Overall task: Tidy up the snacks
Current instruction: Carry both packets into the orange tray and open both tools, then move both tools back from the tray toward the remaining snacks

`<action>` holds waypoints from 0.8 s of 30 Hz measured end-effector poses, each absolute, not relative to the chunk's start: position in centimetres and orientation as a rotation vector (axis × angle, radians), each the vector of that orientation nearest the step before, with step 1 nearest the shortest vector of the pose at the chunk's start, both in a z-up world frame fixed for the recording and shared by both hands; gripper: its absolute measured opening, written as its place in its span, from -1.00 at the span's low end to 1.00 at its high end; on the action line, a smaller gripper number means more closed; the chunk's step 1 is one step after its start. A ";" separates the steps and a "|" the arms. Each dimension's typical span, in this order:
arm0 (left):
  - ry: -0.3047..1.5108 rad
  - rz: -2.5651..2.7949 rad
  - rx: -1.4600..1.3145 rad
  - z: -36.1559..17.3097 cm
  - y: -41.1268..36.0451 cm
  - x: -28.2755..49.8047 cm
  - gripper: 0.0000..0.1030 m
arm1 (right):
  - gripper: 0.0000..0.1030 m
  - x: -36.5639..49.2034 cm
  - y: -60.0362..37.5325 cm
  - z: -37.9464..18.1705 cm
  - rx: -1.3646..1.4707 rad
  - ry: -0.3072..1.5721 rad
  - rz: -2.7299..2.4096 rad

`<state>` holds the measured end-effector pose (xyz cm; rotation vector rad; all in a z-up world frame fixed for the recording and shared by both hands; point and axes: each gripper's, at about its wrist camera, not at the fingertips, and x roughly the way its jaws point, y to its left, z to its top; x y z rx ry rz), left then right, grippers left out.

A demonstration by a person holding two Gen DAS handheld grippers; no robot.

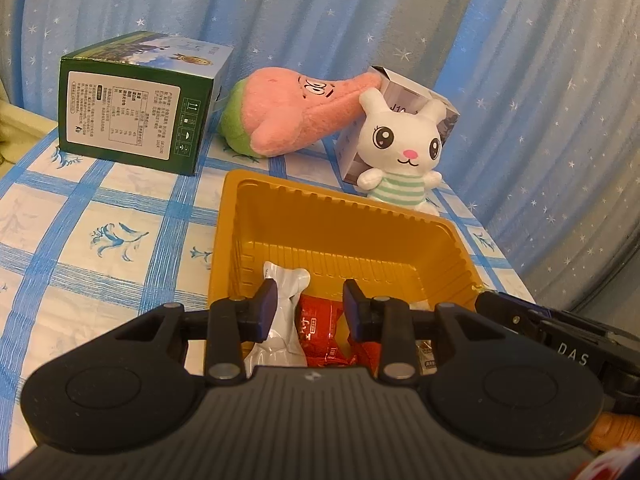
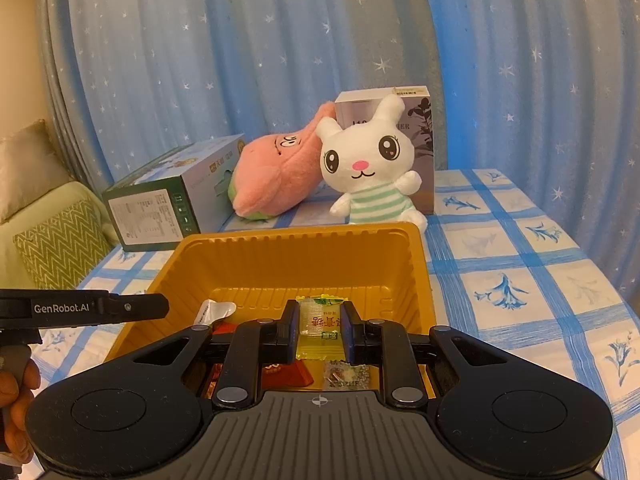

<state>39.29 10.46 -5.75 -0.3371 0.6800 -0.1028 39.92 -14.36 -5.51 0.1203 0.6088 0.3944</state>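
Your right gripper (image 2: 319, 330) has its jaws closed on a yellow candy packet (image 2: 319, 334), held upright over the near end of the golden plastic tray (image 2: 280, 246); its red print is too small to read. Your left gripper (image 1: 309, 310) hangs over the same tray with its jaws narrowly parted and nothing clearly between them; the left pad sits just beside a white wrapped snack (image 1: 280, 312), and you cannot tell whether it touches. Below lie red snack packets (image 1: 320, 330), partly hidden by the gripper body, and in the right view a small clear packet (image 2: 345, 376) whose contents are hard to make out. The tray's near wall is cut off by both grippers. Fingers of a hand (image 2: 18, 412) show at the left edge of the right view, mostly out of frame. The tray stands on a bench covered by a blue-and-white checked cloth with flower prints (image 2: 520, 280). Behind it a white plush rabbit (image 2: 368, 168) in a striped top leans on a grey carton (image 2: 420, 148), a pink plush toy (image 1: 292, 112) lies beside it, and a green printed box (image 1: 136, 108) lies on its side. A blue curtain with white stars (image 2: 260, 48) closes the background; a cushioned seat (image 2: 52, 232) shows at far left.
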 end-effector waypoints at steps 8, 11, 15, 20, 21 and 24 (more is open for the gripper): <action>0.685 -0.101 -0.331 -5.8 10.5 39.3 -0.33 | -0.31 40.1 -14.9 -5.4 0.203 0.591 0.448; 0.686 -0.100 -0.319 -5.8 10.4 39.2 -0.27 | 0.11 40.0 -15.3 -5.3 0.214 0.565 0.436; 0.688 -0.103 -0.308 -5.8 10.2 39.2 -0.26 | 0.11 40.1 -15.9 -5.2 0.225 0.567 0.408; 0.686 -0.108 -0.300 -5.7 10.0 39.1 -0.24 | 0.11 40.3 -16.1 -5.3 0.227 0.575 0.394; 0.686 -0.108 -0.299 -5.7 10.0 39.1 -0.23 | 0.11 40.2 -16.1 -5.2 0.224 0.574 0.396; 0.684 -0.109 -0.293 -5.7 9.9 39.1 -0.20 | 0.11 40.1 -15.9 -5.2 0.211 0.571 0.397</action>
